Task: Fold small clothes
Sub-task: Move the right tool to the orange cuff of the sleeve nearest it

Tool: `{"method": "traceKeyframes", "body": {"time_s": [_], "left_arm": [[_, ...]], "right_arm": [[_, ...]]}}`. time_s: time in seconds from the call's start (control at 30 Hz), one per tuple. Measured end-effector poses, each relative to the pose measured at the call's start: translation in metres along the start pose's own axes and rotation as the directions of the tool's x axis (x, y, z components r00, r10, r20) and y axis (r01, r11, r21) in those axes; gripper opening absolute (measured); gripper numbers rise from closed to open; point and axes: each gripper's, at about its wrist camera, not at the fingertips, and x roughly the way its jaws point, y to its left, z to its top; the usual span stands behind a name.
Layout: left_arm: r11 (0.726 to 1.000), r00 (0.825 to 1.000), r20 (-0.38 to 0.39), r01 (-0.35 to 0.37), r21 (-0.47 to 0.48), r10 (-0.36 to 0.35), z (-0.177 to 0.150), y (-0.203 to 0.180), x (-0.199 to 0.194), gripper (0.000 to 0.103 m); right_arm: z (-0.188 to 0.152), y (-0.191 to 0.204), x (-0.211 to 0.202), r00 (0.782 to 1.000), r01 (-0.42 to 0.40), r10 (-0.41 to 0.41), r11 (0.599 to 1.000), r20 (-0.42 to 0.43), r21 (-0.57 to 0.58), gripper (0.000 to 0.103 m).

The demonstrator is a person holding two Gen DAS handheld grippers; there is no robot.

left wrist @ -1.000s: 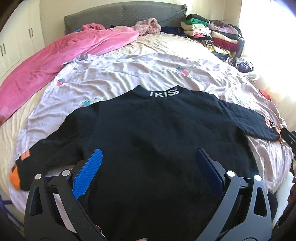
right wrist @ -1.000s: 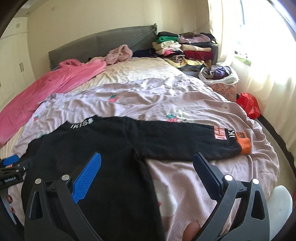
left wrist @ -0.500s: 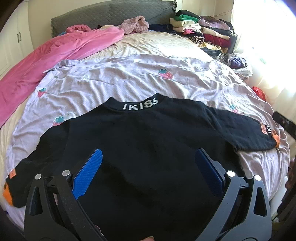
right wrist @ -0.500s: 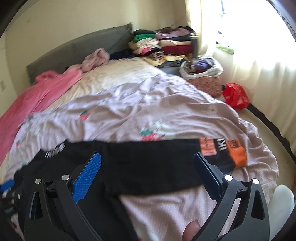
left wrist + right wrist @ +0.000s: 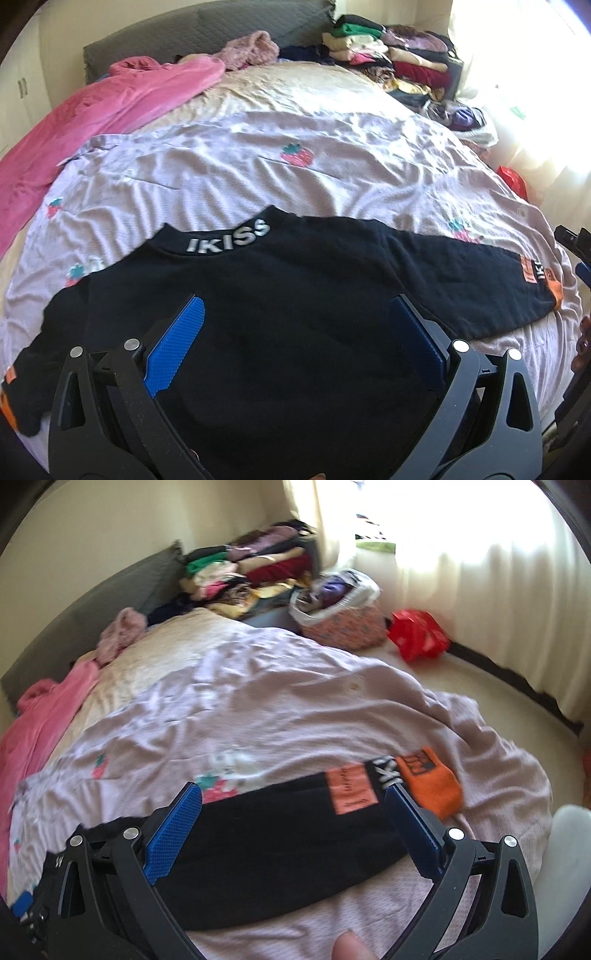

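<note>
Both the left gripper (image 5: 295, 339) and right gripper (image 5: 293, 821) gape empty over the black sweater (image 5: 295, 295), collar (image 5: 227, 238) reading "IKISS".

The left gripper (image 5: 295, 332) fills the lower part of its frame, jaws spread wide, blue pads (image 5: 173, 345) facing inward with nothing between them. The right gripper (image 5: 293, 814) sits likewise at lower centre, jaws wide apart, a fingertip (image 5: 349, 947) showing at the bottom edge.
</note>
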Motion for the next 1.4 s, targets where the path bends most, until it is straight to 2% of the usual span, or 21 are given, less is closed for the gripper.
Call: {"method": "traceKeyframes", "body": {"time_s": [0.13, 0.27, 0.47, 0.63, 0.8, 0.83, 0.87, 0.9, 0.93, 0.97, 1.0, 1.07, 1.13, 1.2, 1.4], "left_arm": [[1.0, 1.0, -0.013, 0.005, 0.023, -0.005, 0.0, -0.013, 0.016, 0.094], [1.0, 0.999, -0.036, 0.012, 0.021, -0.012, -0.004, -0.022, 0.035, 0.094], [1.0, 0.997, -0.071, 0.017, 0.006, -0.016, -0.017, -0.025, 0.061, 0.094], [1.0, 0.997, -0.08, 0.005, 0.006, -0.005, -0.026, -0.023, 0.071, 0.094], [0.999, 0.998, -0.057, -0.032, 0.006, 0.033, -0.028, -0.022, 0.077, 0.094], [0.999, 0.998, -0.054, -0.036, 0.006, 0.036, -0.028, -0.022, 0.078, 0.094], [0.999, 0.998, -0.054, -0.036, 0.005, 0.037, -0.029, -0.021, 0.078, 0.094], [0.999, 0.998, -0.054, -0.037, 0.002, 0.037, -0.029, -0.021, 0.079, 0.094], [0.999, 0.998, -0.051, -0.04, 0.0, 0.04, -0.029, -0.02, 0.079, 0.094], [0.999, 0.998, -0.046, -0.045, -0.004, 0.045, -0.029, -0.02, 0.079, 0.094], [0.999, 0.998, -0.039, -0.046, -0.009, 0.046, -0.029, -0.019, 0.078, 0.094], [0.999, 0.998, -0.038, -0.041, -0.022, 0.04, -0.03, -0.016, 0.077, 0.094], [0.999, 0.999, -0.04, -0.034, -0.038, 0.033, -0.03, -0.013, 0.075, 0.094], [0.998, 0.999, -0.043, -0.025, -0.049, 0.023, -0.03, -0.009, 0.072, 0.094], [0.997, 1.0, -0.009, -0.012, -0.082, 0.011, -0.031, 0.004, 0.052, 0.094]], "right_arm": [[-0.003, -0.025, 0.012, 0.999, 0.041, -0.042, 0.997, 0.0, 0.062, 0.099], [-0.007, -0.047, 0.023, 0.999, 0.035, -0.033, 0.991, -0.02, 0.131, 0.099], [-0.011, -0.075, 0.04, 0.996, 0.079, -0.069, 0.98, -0.06, 0.183, 0.099], [-0.016, -0.088, 0.059, 0.993, 0.085, -0.065, 0.973, -0.1, 0.214, 0.099], [-0.02, -0.086, 0.082, 0.99, 0.094, -0.071, 0.977, -0.126, 0.191, 0.099], [-0.02, -0.085, 0.084, 0.99, 0.089, -0.067, 0.979, -0.122, 0.183, 0.095], [-0.021, -0.083, 0.085, 0.991, 0.077, -0.058, 0.982, -0.119, 0.17, 0.085], [-0.021, -0.081, 0.086, 0.991, 0.083, -0.065, 0.985, -0.118, 0.152, 0.079], [-0.021, -0.08, 0.085, 0.991, 0.091, -0.075, 0.986, -0.114, 0.14, 0.067], [-0.021, -0.078, 0.083, 0.992, 0.088, -0.075, 0.988, -0.105, 0.127, 0.05], [-0.02, -0.078, 0.079, 0.994, 0.068, -0.057, 0.99, -0.09, 0.126, 0.042], [-0.019, -0.077, 0.075, 0.997, 0.035, -0.026, 0.991, -0.068, 0.128, 0.017], [-0.018, -0.075, 0.07, 0.998, -0.01, 0.017, 0.991, -0.054, 0.135, 0.002], [-0.016, -0.071, 0.064, 0.992, -0.117, 0.124, 0.984, -0.04, 0.137, 0.0], [-0.011, -0.036, 0.037, 0.971, -0.24, 0.24, 0.97, 0.004, 0.023, 0.0]]}}
